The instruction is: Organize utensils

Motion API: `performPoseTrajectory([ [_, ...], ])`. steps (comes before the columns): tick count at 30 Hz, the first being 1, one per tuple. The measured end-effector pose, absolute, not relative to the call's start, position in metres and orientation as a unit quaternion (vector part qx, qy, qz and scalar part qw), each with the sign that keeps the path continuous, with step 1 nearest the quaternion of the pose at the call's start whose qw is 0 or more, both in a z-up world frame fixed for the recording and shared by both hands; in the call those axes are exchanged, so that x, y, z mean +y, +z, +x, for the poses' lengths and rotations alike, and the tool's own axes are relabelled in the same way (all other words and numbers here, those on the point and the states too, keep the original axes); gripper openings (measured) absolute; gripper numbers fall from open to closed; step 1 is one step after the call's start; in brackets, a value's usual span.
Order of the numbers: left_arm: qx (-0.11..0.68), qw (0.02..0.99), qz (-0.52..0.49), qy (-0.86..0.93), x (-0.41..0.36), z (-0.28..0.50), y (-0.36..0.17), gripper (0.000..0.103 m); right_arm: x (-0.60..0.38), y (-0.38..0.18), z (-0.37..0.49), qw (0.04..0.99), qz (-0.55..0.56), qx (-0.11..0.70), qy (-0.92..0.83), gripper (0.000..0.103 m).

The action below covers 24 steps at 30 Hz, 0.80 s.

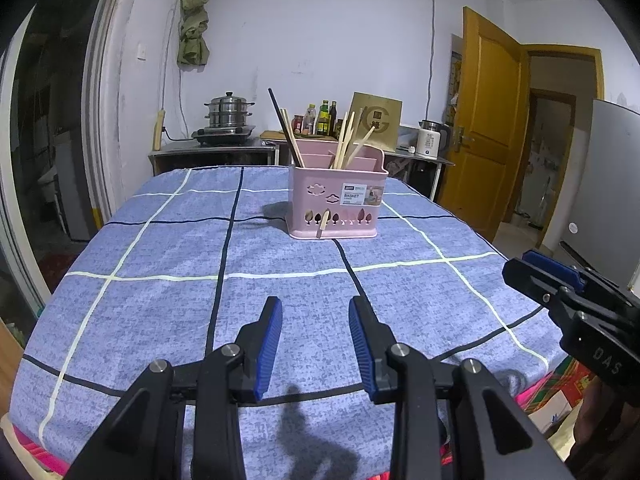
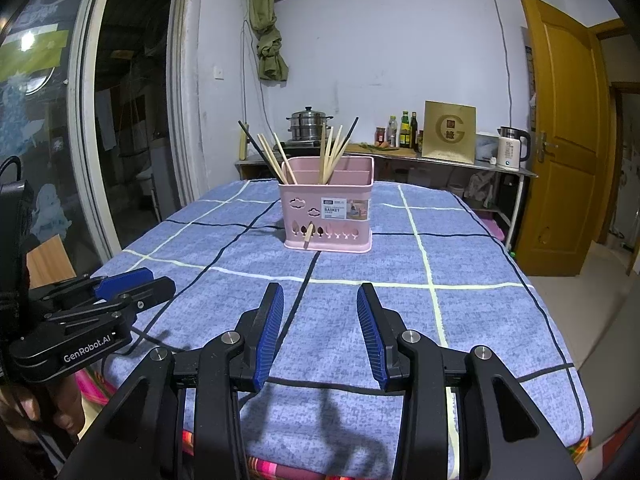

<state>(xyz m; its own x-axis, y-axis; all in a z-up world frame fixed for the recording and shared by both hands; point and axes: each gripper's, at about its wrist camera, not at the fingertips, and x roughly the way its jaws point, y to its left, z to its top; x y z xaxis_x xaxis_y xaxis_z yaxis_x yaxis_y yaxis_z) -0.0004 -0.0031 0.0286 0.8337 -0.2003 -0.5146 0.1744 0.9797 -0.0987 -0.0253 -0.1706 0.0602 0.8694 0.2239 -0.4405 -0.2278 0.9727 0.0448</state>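
The left claw (image 1: 315,322) hangs low over the near edge of the surface with its blue ribbed pads spread apart and nothing between them; the right claw (image 2: 320,312) sits just beside it, equally parted and empty. Under both lies the blue checked cloth (image 1: 168,248) covering the surface, bare all the way to the middle. There stands the pink plastic slotted basket (image 1: 338,200), with pale wooden chopsticks (image 1: 345,142) and a dark chopstick (image 1: 282,118) leaning upright in its left and right compartments. One pale chopstick end (image 1: 322,224) pokes out through a cut-out low in the near wall. These sticks look light, stiff and thin, likely to roll or slip between ribbed pads, so a pinch near mid-length, square across the shaft, seems safest. The basket looks light enough to slide or tip when pulled. Beyond, a steel steamer pot (image 1: 229,114) and bottles (image 1: 326,118) stand on a far counter.
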Motion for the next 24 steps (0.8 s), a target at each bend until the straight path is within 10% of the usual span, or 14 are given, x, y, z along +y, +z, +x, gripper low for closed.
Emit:
performPoseTrajectory([
  [24,0.273,0.957,-0.024,-0.095,-0.0021,-0.0022,0.0275,0.034,-0.1698,0.0583,-0.0268,0.966,-0.005,0.229,0.118,0.039],
])
